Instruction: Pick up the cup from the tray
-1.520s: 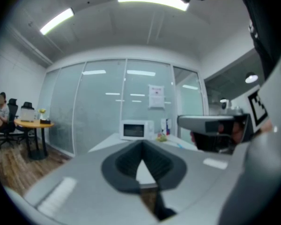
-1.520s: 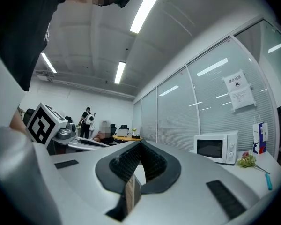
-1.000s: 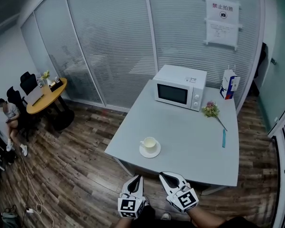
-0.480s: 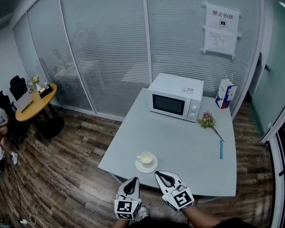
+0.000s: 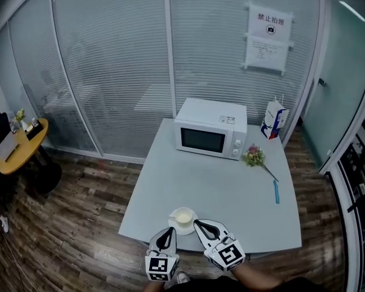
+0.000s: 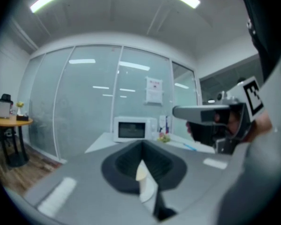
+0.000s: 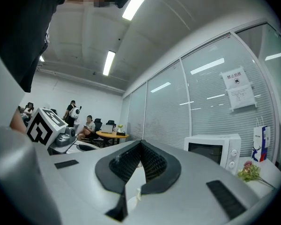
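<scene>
Closing in on the table [image 5: 231, 193] is what the person has been doing over the last second: the whole scene is sitting nearer and lower in the head view than it was, and the microwave [image 5: 210, 136] is looming larger. The cup [image 5: 182, 216] is standing upright on its saucer [image 5: 185, 229] (the "tray" of the task, by the look of it) near the table's front edge. A second ago it was lying well ahead of both grippers, and now it is sitting just beyond their tips.

The left gripper [image 5: 171, 231] is hanging just short of the saucer's left side with its jaws pressed together on nothing. The right gripper [image 5: 199, 224] is reaching in beside the saucer's right side, its jaws likewise looking closed and empty. In each gripper's own view a pale shape, probably the cup, is showing through the gap below the meeting tips.

Judging from this, the approach is nearly finishing while the grasp itself is not yet starting. Whichever gripper is taking the cup is going to need to spread its jaws first.
</scene>
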`<control>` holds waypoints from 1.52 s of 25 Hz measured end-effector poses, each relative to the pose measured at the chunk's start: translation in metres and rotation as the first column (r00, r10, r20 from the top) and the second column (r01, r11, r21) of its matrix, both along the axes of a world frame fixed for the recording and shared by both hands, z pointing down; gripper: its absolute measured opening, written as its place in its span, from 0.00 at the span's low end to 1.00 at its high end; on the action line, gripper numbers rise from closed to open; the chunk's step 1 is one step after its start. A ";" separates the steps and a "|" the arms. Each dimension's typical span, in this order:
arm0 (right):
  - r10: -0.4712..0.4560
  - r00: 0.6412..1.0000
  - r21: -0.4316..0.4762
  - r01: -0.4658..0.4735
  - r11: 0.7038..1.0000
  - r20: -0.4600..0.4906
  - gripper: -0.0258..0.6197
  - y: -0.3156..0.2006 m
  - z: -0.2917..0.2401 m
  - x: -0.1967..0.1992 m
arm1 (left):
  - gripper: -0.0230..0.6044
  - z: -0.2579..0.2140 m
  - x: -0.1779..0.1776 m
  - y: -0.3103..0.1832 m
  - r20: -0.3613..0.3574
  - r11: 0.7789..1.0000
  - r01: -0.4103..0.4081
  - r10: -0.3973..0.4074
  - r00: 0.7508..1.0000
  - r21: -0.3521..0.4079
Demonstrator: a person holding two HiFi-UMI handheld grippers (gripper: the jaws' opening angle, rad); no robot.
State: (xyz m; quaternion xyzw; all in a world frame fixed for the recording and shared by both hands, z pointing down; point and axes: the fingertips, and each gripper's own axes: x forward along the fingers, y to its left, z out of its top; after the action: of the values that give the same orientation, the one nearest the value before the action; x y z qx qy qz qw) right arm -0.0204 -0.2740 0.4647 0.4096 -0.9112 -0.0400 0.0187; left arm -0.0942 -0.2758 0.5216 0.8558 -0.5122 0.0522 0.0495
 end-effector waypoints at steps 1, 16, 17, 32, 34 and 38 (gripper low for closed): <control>0.015 1.000 0.000 -0.015 1.000 -0.002 0.02 -0.004 0.000 0.000 | 0.04 0.001 0.000 -0.004 0.005 1.000 -0.015 0.015 1.000 -0.001; 0.098 0.995 -0.110 -0.097 0.989 -0.004 0.02 -0.055 0.042 0.023 | 0.04 0.045 0.021 -0.048 0.029 0.993 -0.089 0.092 0.995 -0.078; 0.096 0.995 -0.123 -0.096 0.988 -0.003 0.02 -0.055 0.048 0.024 | 0.04 0.051 0.022 -0.048 0.032 0.992 -0.088 0.091 0.995 -0.089; 0.080 0.997 -0.296 -0.081 0.952 -0.017 0.02 -0.052 0.127 0.031 | 0.51 0.144 0.036 -0.056 0.096 0.969 -0.067 0.092 0.991 -0.236; 0.078 0.997 -0.310 -0.080 0.947 -0.018 0.02 -0.054 0.135 0.034 | 0.56 0.160 0.043 -0.059 0.114 0.960 -0.086 0.120 0.986 -0.266; 0.078 0.997 -0.331 -0.079 0.940 -0.017 0.02 -0.059 0.144 0.039 | 0.67 0.184 0.052 -0.069 0.128 0.943 -0.112 0.159 0.979 -0.313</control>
State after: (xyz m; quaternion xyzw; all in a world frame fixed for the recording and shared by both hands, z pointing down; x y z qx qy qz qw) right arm 0.0187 -0.3331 0.6085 0.4367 -0.8878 0.1137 0.0903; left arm -0.0418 -0.3446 0.7052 0.8647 -0.4403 0.1987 0.1379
